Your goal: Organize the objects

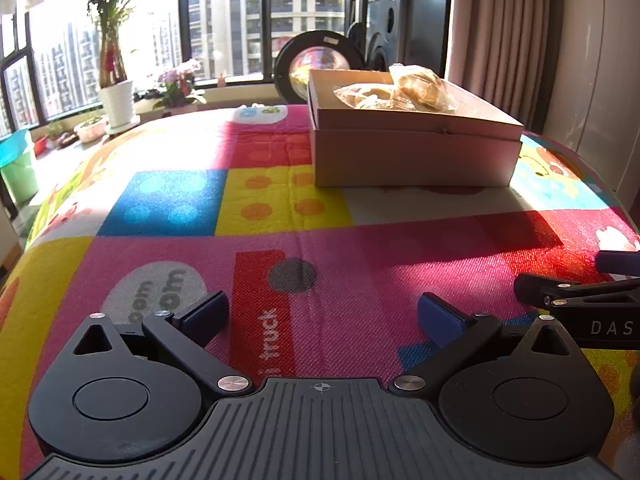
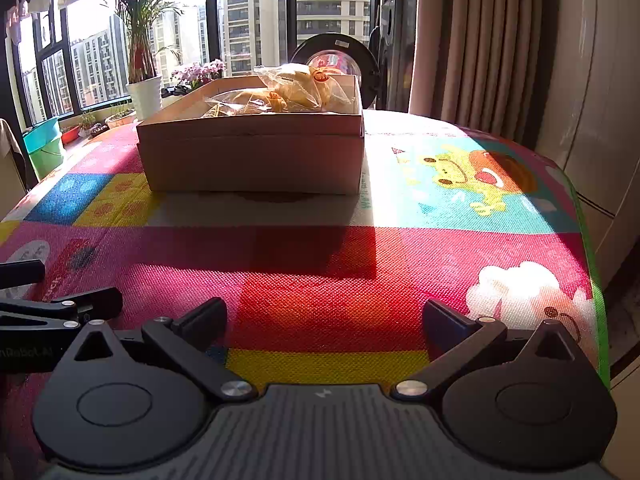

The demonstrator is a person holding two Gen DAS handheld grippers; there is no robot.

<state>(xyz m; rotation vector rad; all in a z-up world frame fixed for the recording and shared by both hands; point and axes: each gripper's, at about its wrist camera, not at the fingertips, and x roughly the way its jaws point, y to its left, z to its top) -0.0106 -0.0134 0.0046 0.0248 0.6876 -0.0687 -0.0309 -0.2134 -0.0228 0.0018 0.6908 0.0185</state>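
Left wrist view shows the counter under a bright patchwork cartoon mat (image 1: 280,208), and well ahead of the jaws, to the right, an open brown cardboard box (image 1: 412,152) holding clear crinkly bags of buns (image 1: 404,90). Glare and slippery plastic could likely spoil a pinch on those bags. Left gripper (image 1: 322,316) and right gripper (image 2: 324,320) both have jaws wide apart, holding nothing, low above the mat.
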